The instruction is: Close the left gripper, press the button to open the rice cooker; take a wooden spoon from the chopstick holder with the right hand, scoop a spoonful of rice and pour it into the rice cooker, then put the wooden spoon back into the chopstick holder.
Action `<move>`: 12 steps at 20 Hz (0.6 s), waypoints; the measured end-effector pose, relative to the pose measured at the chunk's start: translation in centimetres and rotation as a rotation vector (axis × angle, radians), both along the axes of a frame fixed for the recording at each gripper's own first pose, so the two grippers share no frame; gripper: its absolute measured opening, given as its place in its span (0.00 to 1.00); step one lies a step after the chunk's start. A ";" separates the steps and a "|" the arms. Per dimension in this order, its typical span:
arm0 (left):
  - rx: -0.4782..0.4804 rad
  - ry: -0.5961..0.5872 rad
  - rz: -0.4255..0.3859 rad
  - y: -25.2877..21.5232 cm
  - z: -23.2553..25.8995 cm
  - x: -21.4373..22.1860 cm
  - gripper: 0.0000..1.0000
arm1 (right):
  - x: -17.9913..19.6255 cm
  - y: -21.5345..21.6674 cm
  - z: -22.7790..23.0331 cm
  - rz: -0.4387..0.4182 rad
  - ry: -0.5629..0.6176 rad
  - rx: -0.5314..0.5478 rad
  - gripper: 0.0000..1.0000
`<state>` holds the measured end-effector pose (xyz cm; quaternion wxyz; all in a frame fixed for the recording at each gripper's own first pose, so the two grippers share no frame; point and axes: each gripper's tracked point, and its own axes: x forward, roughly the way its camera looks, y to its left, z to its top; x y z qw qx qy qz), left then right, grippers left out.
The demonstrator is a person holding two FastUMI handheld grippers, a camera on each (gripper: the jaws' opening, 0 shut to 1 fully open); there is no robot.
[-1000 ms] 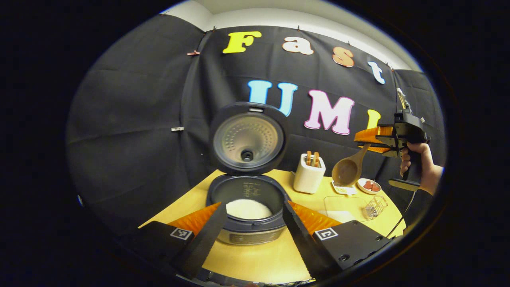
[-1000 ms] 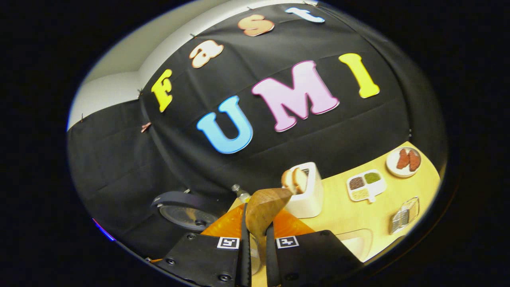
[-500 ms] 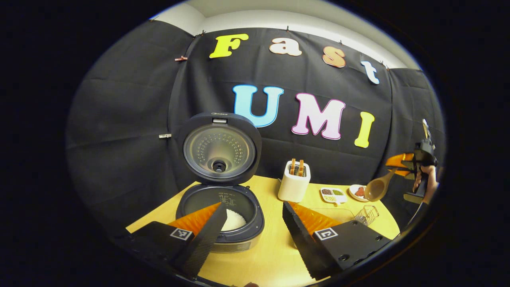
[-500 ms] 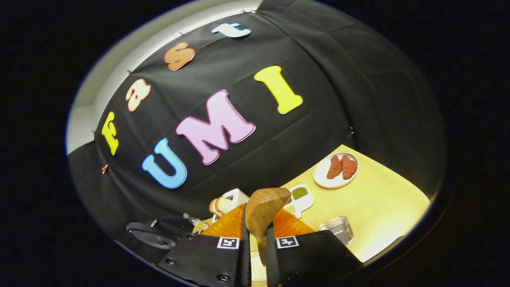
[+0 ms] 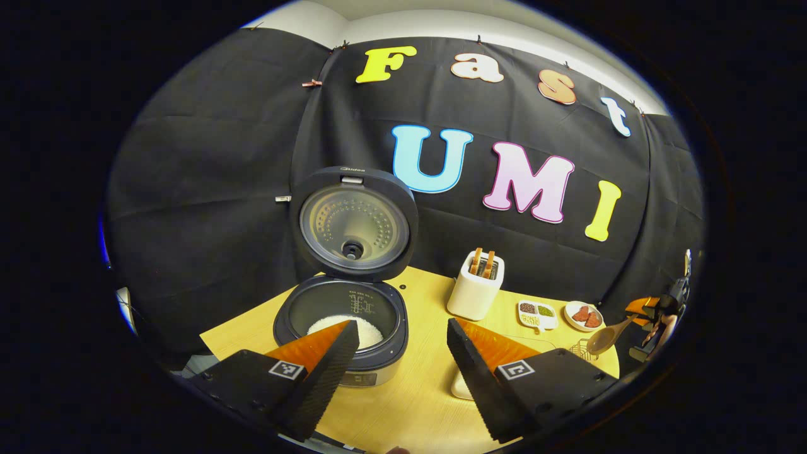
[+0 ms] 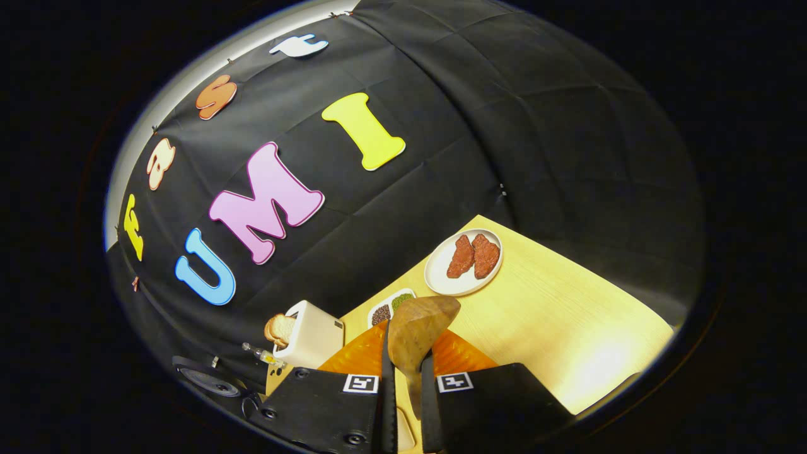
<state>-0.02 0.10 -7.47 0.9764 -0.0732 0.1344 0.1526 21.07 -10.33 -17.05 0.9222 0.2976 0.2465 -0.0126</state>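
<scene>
Rice (image 5: 343, 328) lies white in the pot of the cooker (image 5: 340, 334), which stands on the yellow counter (image 5: 403, 403) with its lid (image 5: 354, 224) swung up and upright against the black cloth. In the left gripper view the left gripper (image 5: 400, 366) hangs in front of the cooker with its jaws wide and nothing between them; its left finger overlaps the cooker's front rim in the picture, but I cannot tell whether it touches.

To the right of the cooker stands a white toaster (image 5: 474, 293) with two slices of bread upright in its slots. Farther right lie a small divided dish (image 5: 536, 314) of dark and green grains and a white plate (image 5: 584, 315) with two reddish pieces on it. Near the counter's right end sits a small wire basket (image 5: 583, 347), partly hidden.

At the far right edge of that view the right gripper (image 5: 643, 310) is held in a hand (image 5: 662, 328), and the spoon (image 5: 608, 337) slants down from it, bowl lowest, close to the basket.

In the right gripper view the right gripper (image 6: 403, 403) has its jaws narrow, both fingers pressing the spoon's (image 6: 416, 334) handle, and the bowl stands up just ahead of the fingertips. Beyond it the plate (image 6: 441, 277) lies on the counter (image 6: 567, 328), the divided dish (image 6: 388, 309) just beside the spoon bowl, and the toaster (image 6: 312, 337) and the cooker's lid (image 6: 208, 381) show lower left.
</scene>
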 end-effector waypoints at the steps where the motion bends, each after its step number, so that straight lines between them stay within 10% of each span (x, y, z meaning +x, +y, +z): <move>1: 0.007 -0.003 0.014 -0.3 0.2 0.0 0.95 | 0.5 0.0 -0.8 -0.003 0.010 -0.005 0.19; 12: 0.128 -0.099 0.156 3.1 6.6 0.7 0.95 | 1.0 1.9 -8.4 0.042 0.135 -0.040 0.21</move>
